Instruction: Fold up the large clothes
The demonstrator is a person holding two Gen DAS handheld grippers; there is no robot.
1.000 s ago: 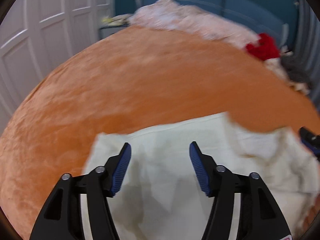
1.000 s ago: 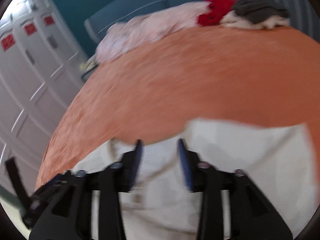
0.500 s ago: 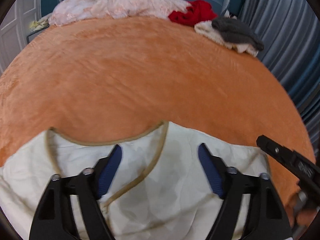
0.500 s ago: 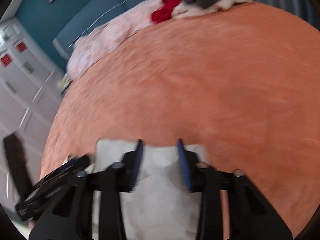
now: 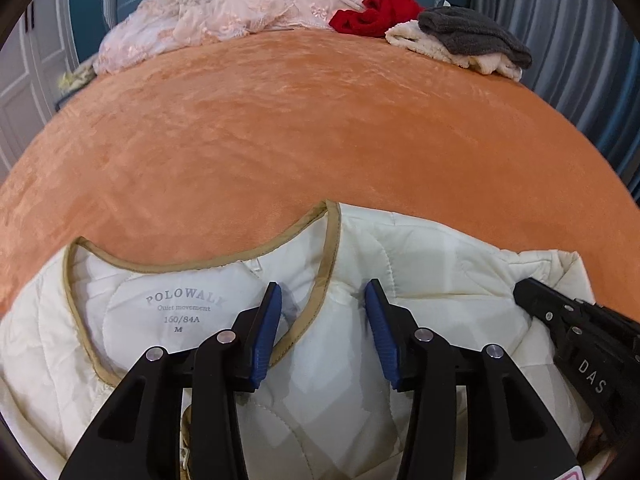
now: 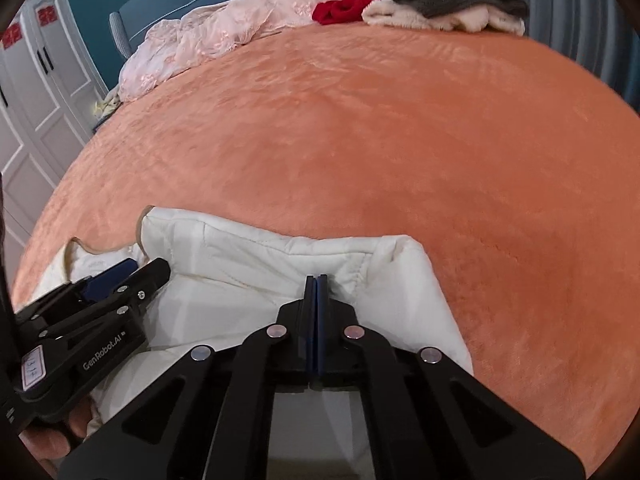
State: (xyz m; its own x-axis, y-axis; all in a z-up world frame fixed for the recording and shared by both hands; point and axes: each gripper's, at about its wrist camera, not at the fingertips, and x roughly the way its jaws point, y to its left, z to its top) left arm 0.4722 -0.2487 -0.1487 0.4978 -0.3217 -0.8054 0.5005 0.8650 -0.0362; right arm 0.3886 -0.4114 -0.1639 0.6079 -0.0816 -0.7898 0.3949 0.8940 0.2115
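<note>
Here, an orange bed (image 5: 320, 120) filling both wrist views. Near its foot edge, a cream quilted jacket (image 5: 400, 248) lying flat, tan-trimmed neckline and size label facing up. At the bed's far end, a pink lace garment (image 5: 224, 16), red clothing (image 5: 380, 10) and a grey-and-cream pile (image 5: 472, 40). Above the jacket's neckline, the left gripper (image 5: 323, 300), just been closing, half spread, pressing nothing. At the jacket's right shoulder, the right gripper (image 6: 316, 280), pressed together, pinching the fabric.
</note>
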